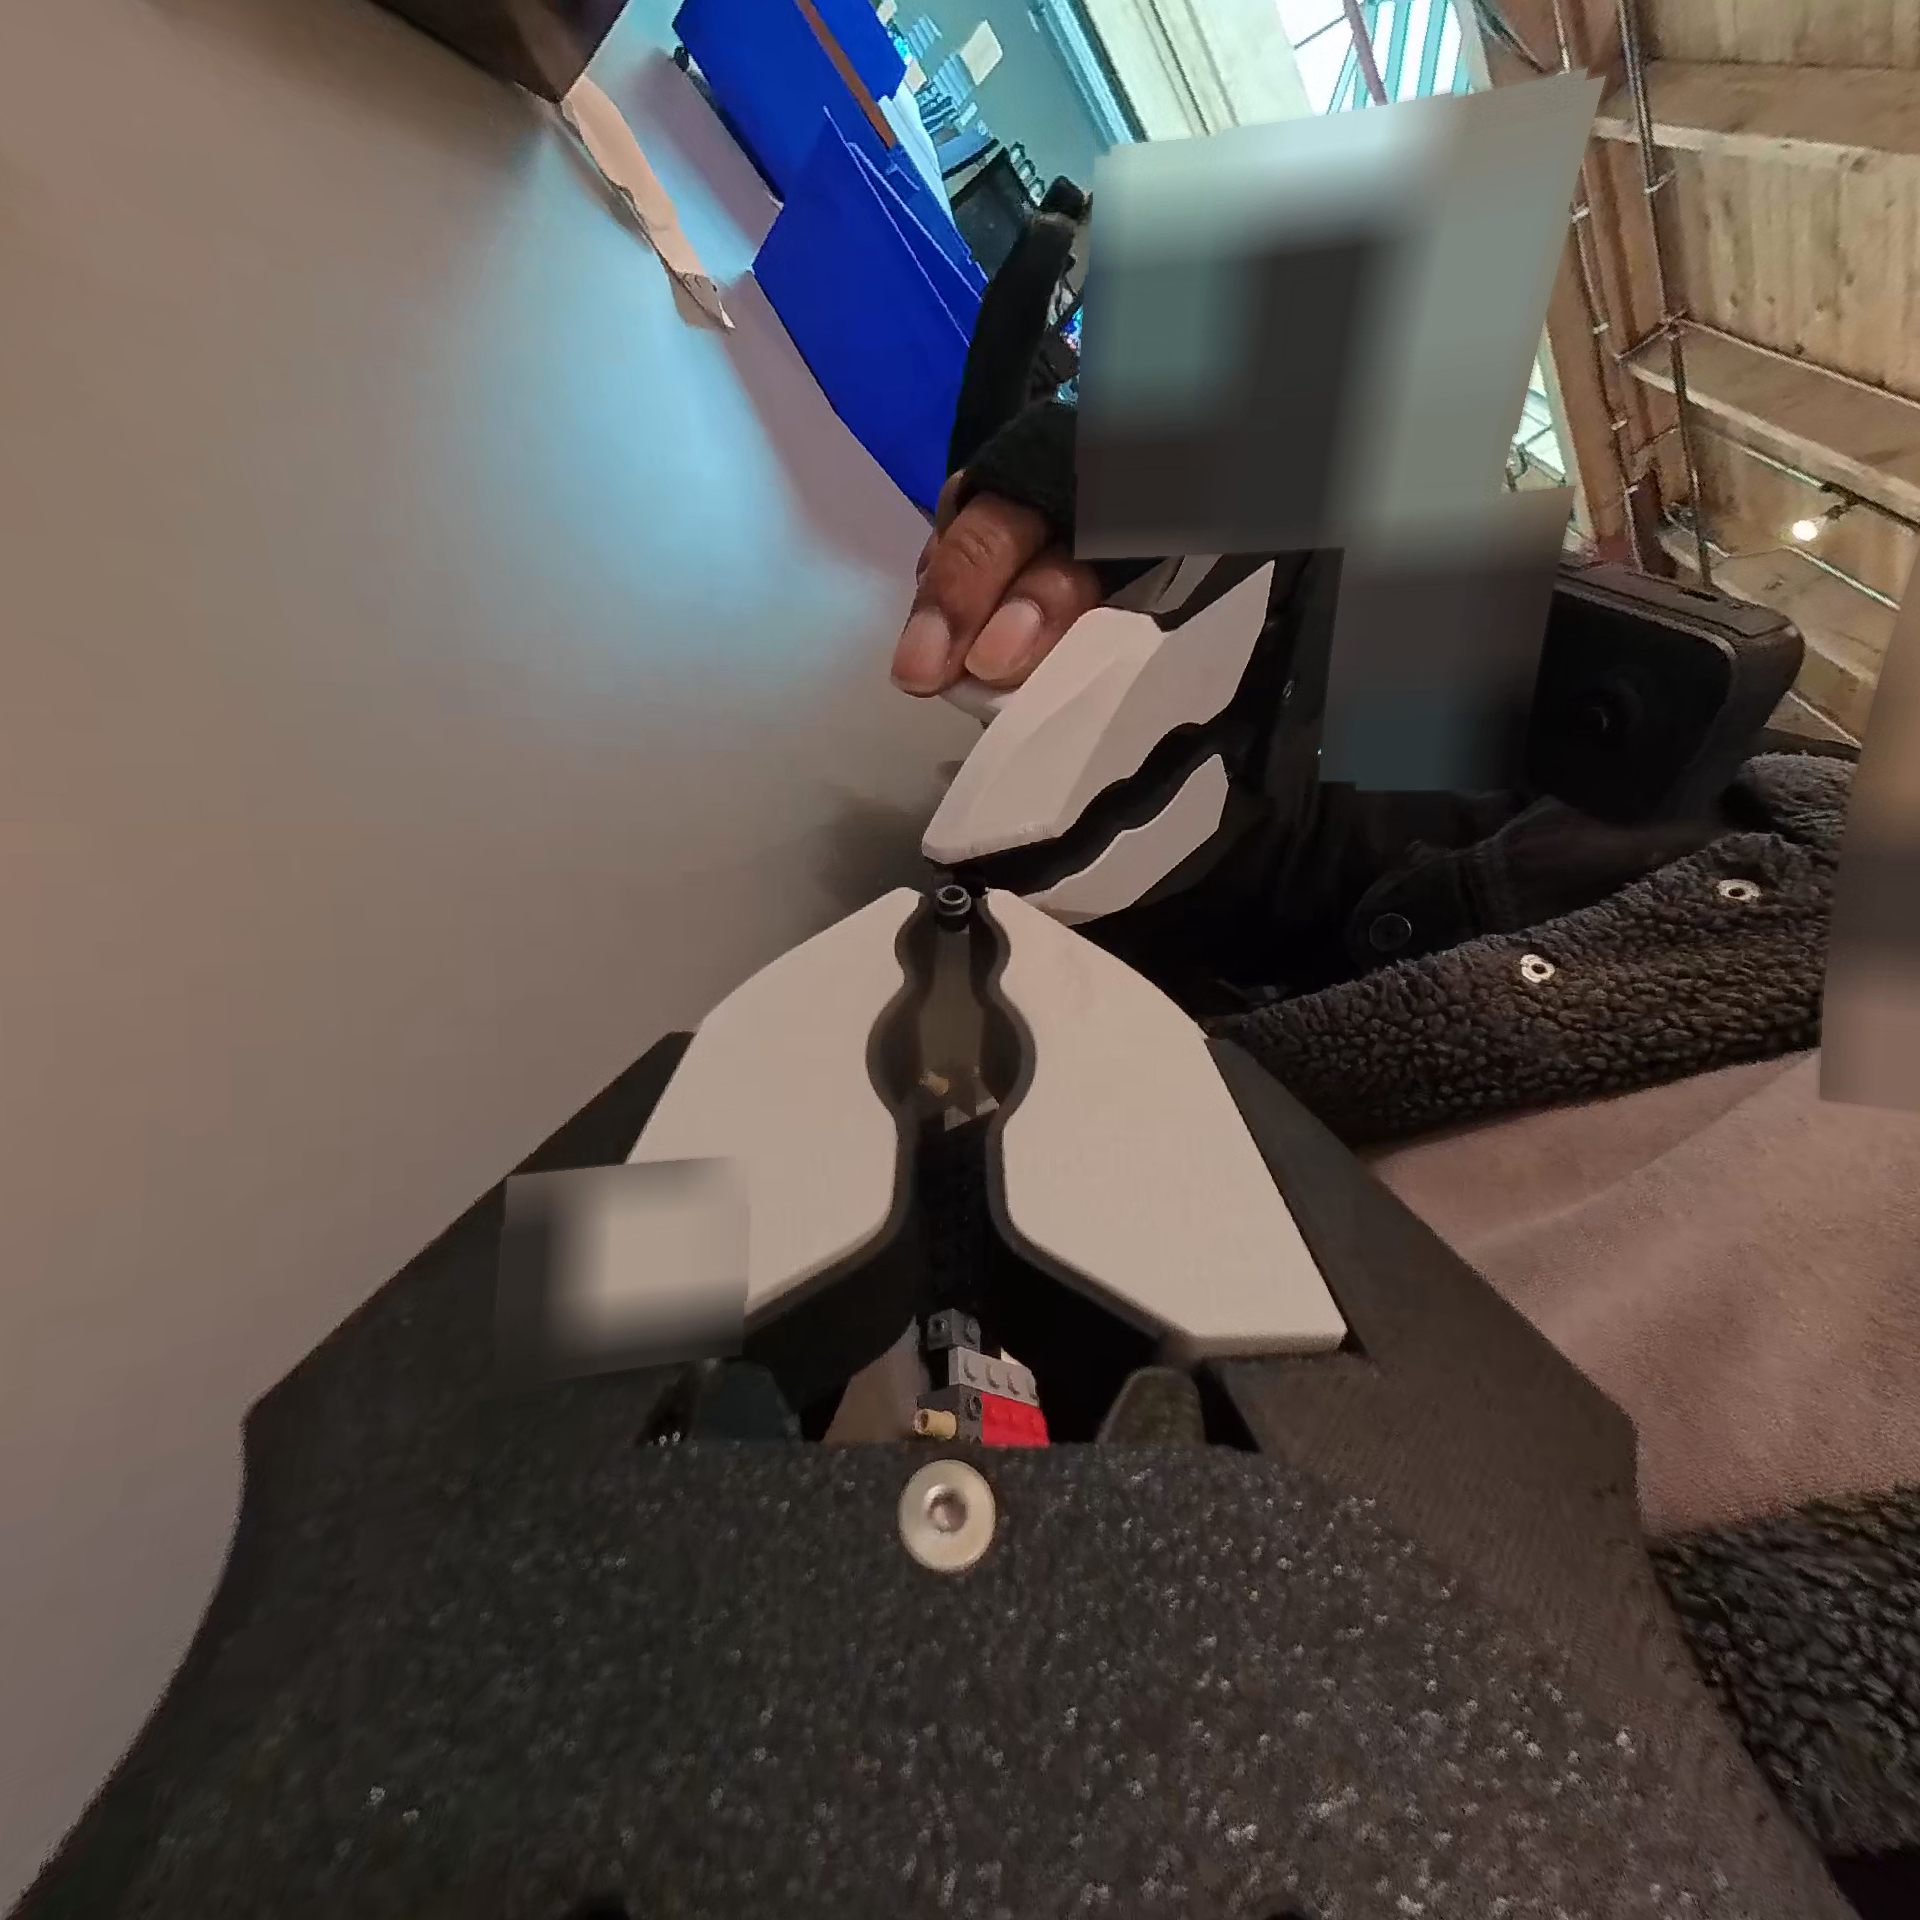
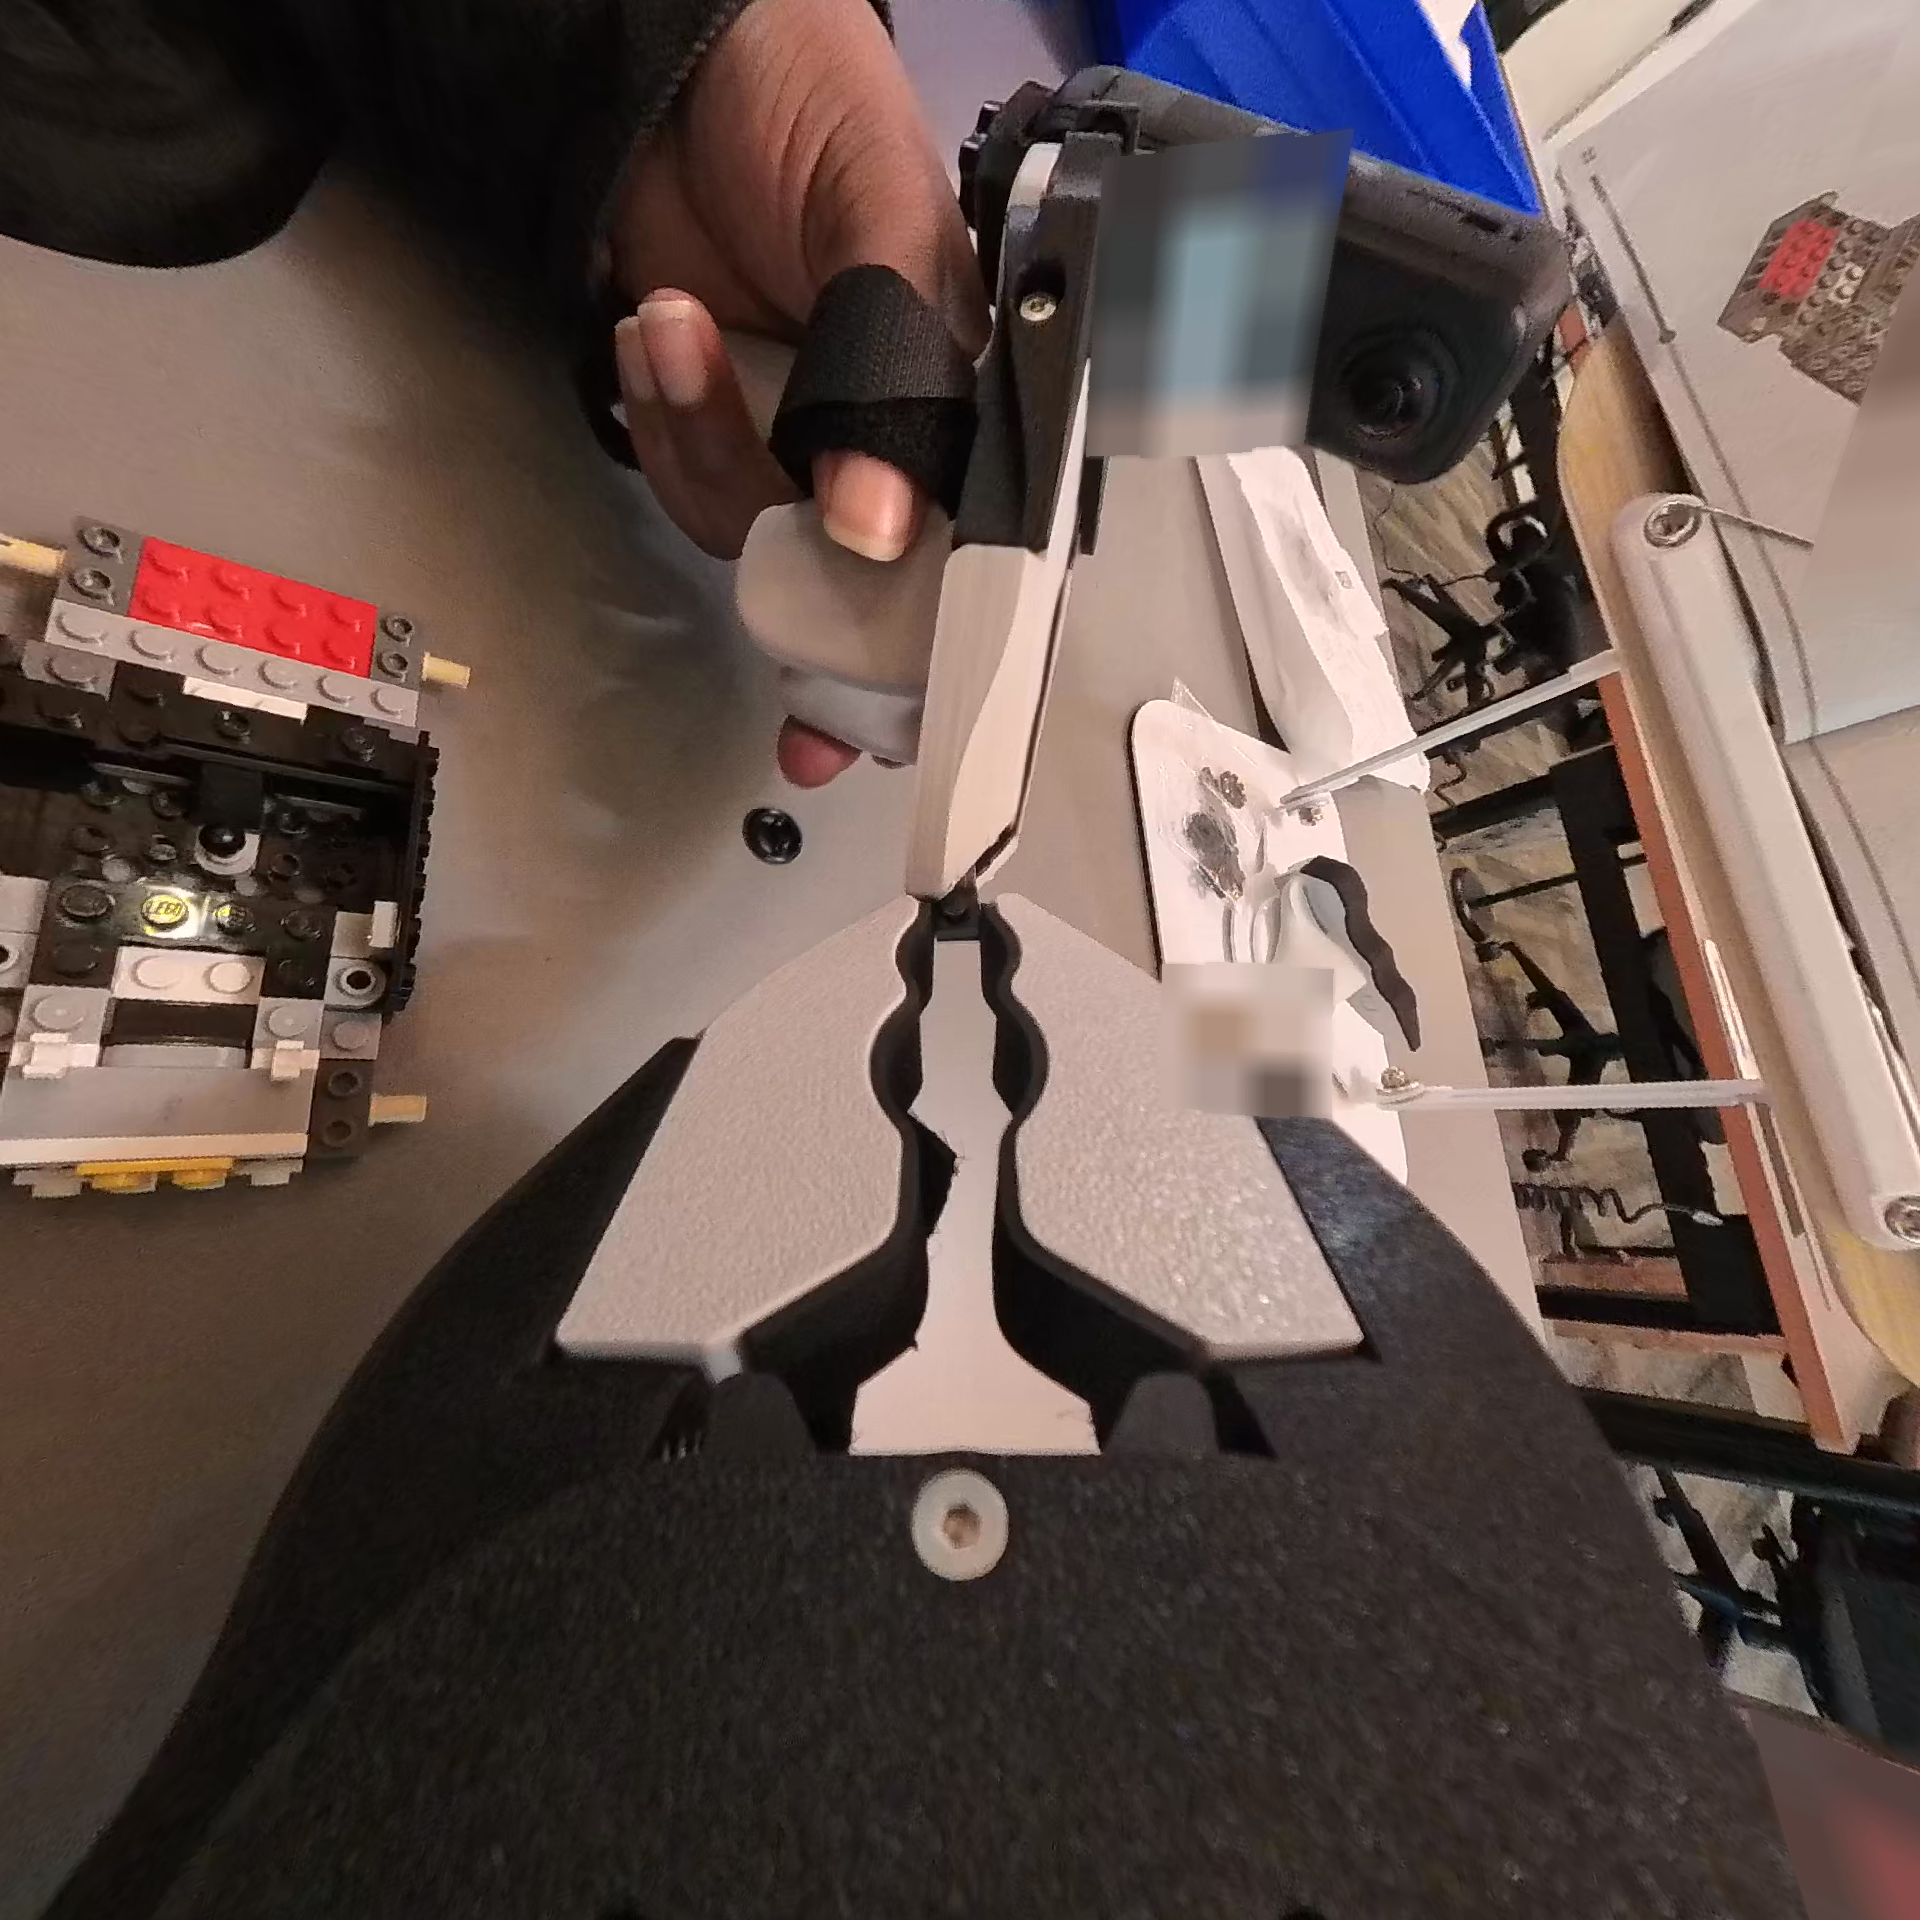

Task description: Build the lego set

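both grippers meet tip to tip, jaws pinched on one small black piece [image 1: 952,902].

**Grey table and its load**

Your grey table [image 2: 312,1403] carries the half-built lego model [image 2: 208,831] at the left. A black snap button [image 2: 771,834] lies near the middle, and a white card of small parts [image 2: 1226,821] rests toward the right, beside crumpled paper [image 2: 1309,582].
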Demonstrator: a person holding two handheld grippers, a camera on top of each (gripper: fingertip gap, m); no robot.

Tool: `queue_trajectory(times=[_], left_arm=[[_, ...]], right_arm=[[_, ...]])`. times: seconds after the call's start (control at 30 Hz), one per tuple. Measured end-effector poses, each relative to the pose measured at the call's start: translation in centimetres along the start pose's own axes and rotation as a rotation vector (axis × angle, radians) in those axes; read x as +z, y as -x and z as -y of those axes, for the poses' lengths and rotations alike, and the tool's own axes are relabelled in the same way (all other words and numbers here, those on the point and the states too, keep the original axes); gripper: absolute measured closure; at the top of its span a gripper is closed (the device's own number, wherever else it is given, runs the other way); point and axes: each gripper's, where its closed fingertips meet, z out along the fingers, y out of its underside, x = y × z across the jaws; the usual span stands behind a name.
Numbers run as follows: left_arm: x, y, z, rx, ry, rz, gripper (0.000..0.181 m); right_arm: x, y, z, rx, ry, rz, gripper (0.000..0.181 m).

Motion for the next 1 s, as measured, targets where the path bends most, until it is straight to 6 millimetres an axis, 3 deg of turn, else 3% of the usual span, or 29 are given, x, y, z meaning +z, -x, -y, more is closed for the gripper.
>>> queue_trajectory(times=[0.17, 0.37, 0.47, 1.0], left_arm=[[-0.2, -0.3, 0.4, 0.053, -0.012, 0.003, 0.175], [-0.3, -0.4, 0.5, 0.226, -0.001, 0.050, 0.175], [-0.2, -0.5, 0.3, 0.323, 0.016, 0.077, 0.175], [0.7, -1.0, -1.1, 0.645, 0.097, 0.148, 0.175]], right_arm=[[-0.2, -0.5, 0.2, 0.095, -0.042, 0.006, 0.169], [-1.3, -0.5, 0.0, 0.432, -0.199, 0.193, 0.161], [-1.5, -0.2, 0.2, 0.511, -0.253, 0.251, 0.161], [-1.6, 1.2, 1.1, 0.597, -0.329, 0.391, 0.163]])
